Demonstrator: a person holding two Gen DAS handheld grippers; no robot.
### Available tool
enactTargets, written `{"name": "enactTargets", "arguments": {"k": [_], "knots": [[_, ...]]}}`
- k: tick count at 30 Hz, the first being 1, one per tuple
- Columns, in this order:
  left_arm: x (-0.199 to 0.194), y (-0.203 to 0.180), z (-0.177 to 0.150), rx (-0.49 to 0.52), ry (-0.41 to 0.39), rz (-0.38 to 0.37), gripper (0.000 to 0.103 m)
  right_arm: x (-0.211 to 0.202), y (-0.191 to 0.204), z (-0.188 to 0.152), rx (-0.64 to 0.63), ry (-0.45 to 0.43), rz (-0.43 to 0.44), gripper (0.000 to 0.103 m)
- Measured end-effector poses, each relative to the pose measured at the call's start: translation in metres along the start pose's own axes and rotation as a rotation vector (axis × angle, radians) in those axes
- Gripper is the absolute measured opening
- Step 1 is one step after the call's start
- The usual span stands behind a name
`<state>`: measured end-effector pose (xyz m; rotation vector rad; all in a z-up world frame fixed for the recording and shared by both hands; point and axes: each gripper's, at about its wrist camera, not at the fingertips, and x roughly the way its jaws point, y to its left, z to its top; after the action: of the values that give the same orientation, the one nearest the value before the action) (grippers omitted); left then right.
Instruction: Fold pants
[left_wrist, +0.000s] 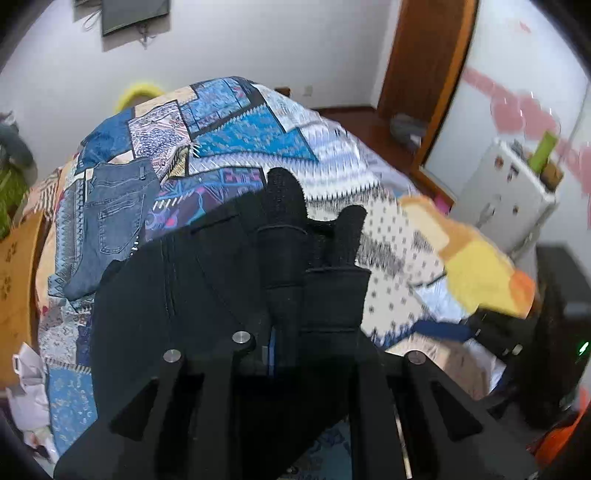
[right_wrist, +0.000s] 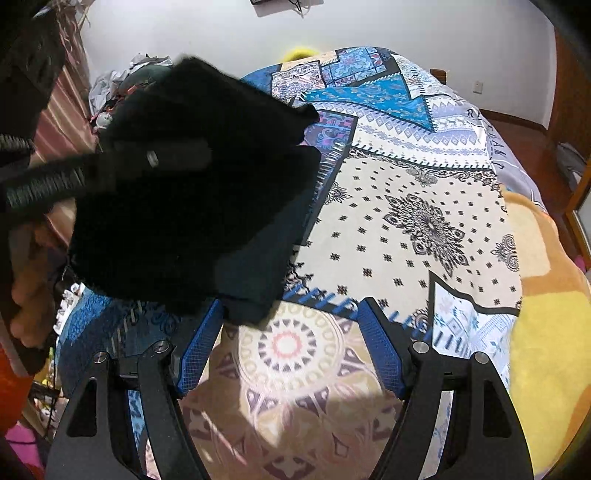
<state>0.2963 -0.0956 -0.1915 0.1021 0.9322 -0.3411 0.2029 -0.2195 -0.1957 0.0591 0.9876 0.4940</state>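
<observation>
Black pants (left_wrist: 166, 280) hang bunched from my left gripper (left_wrist: 317, 210), whose black-sleeved fingers are shut on the cloth above the patterned bedspread (left_wrist: 258, 133). In the right wrist view the same black pants (right_wrist: 192, 206) hover over the bed's left side, with their lower edge touching the bedspread (right_wrist: 424, 221). A person's hand (right_wrist: 26, 295) shows at the left edge. My right gripper (right_wrist: 291, 310) stands open, blue pads (right_wrist: 199, 350) wide apart, just below the pants' lower corner, with nothing between the pads.
Folded blue jeans (left_wrist: 110, 218) lie on the bed's far left. A yellow-orange blanket (left_wrist: 476, 266) covers the bed's right side. A white appliance (left_wrist: 509, 192) and wooden door frame (left_wrist: 424, 55) stand to the right. Clutter (right_wrist: 122, 81) is piled by the wall.
</observation>
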Motion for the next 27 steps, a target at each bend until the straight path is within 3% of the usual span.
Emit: {"name": "enactTargets", "arguments": {"k": [3, 5, 6, 7, 10, 16, 24, 27], "knots": [[0.000, -0.006, -0.004, 0.020, 0.031, 0.018, 0.022, -0.003, -0.001, -0.003, 0.002, -0.005, -0.007, 0.073], [-0.001, -0.003, -0.007, -0.001, 0.055, -0.011, 0.044, -0.004, -0.002, -0.003, 0.007, -0.006, -0.008, 0.073], [-0.004, 0.000, -0.008, -0.019, 0.062, -0.028, 0.070, -0.004, -0.001, -0.003, 0.009, -0.007, -0.006, 0.073], [-0.010, 0.004, -0.009, -0.033, 0.047, -0.033, 0.083, -0.006, 0.000, -0.004, 0.010, -0.009, -0.002, 0.072], [-0.030, 0.007, -0.006, -0.022, -0.021, -0.010, 0.087, -0.010, 0.003, -0.004, 0.000, -0.021, 0.001, 0.072], [-0.048, 0.050, 0.010, -0.030, -0.093, 0.156, 0.095, -0.009, 0.008, -0.003, -0.003, -0.018, 0.005, 0.072], [-0.004, 0.151, 0.038, -0.155, 0.008, 0.283, 0.096, -0.010, 0.016, 0.003, -0.023, -0.021, 0.005, 0.072], [0.025, 0.182, 0.042, -0.200, 0.068, 0.292, 0.096, -0.004, 0.015, 0.006, -0.025, 0.002, 0.020, 0.072]]}}
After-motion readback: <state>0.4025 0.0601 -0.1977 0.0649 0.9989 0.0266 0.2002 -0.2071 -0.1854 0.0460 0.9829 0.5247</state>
